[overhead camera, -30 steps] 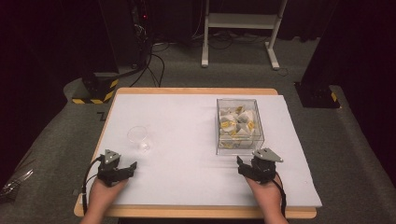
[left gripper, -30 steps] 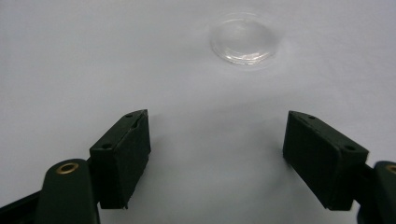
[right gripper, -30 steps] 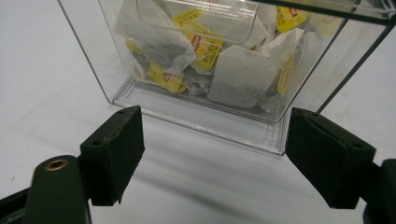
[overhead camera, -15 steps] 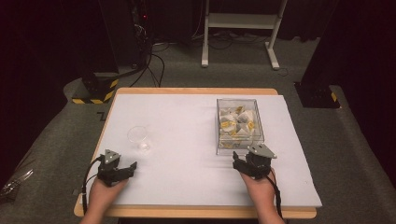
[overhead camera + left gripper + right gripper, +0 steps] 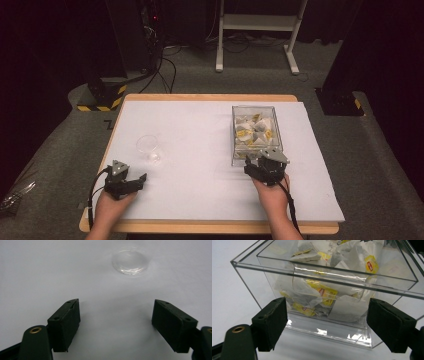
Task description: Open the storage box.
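On my desk I count one clear box, one clear cup, and many tea bags, too heaped to number.

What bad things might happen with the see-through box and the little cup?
The right gripper sits open right at the near wall of the clear box, so a push might slide or tip it. The tea bags are piled loosely, so a grab may lift several. The clear cup is hard to see on the white table cover, so the left gripper might knock it.
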The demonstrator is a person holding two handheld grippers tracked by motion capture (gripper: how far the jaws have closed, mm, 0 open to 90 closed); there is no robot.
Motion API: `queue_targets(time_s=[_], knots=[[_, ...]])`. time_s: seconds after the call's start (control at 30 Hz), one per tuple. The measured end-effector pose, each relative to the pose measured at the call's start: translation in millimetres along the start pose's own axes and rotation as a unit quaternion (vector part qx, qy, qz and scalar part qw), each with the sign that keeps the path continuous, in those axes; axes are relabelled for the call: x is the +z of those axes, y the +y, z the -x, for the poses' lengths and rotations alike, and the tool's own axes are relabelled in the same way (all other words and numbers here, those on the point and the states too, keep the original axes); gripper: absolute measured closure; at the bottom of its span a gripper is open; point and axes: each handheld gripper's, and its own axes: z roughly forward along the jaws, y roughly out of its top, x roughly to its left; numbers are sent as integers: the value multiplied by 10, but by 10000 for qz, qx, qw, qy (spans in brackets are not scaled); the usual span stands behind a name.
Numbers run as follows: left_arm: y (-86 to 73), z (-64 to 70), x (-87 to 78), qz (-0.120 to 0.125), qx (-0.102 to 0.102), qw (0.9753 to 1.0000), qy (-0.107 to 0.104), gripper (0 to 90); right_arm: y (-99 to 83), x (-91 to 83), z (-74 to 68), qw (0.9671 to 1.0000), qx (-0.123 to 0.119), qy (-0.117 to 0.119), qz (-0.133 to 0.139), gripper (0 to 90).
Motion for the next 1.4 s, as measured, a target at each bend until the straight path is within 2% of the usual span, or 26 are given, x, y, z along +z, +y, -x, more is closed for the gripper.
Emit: queue_targets(time_s=[0.23,0.3,0.57,0.9,1.07,1.4], knots=[[0,-1,-1,-8,8,10000,-3,230,39,40,-30,9999,72,-110,-2,182],[0,0,-1,-5,1,10000,-2,230,60,46,-44,9997,160,-168,36,199],[0,1,1,6,-11,10000,-1,230,79,75,-80,9990,245,-360,105,251],[1,-1,-2,-14,10,10000,-3,230,82,96,-129,9982,369,-464,122,276],[0,-2,-2,-15,15,10000,-3,230,78,98,-146,9980,359,-508,122,315],[-1,1,-2,-17,3,10000,-7,230,70,76,-168,9981,299,-532,117,322]])
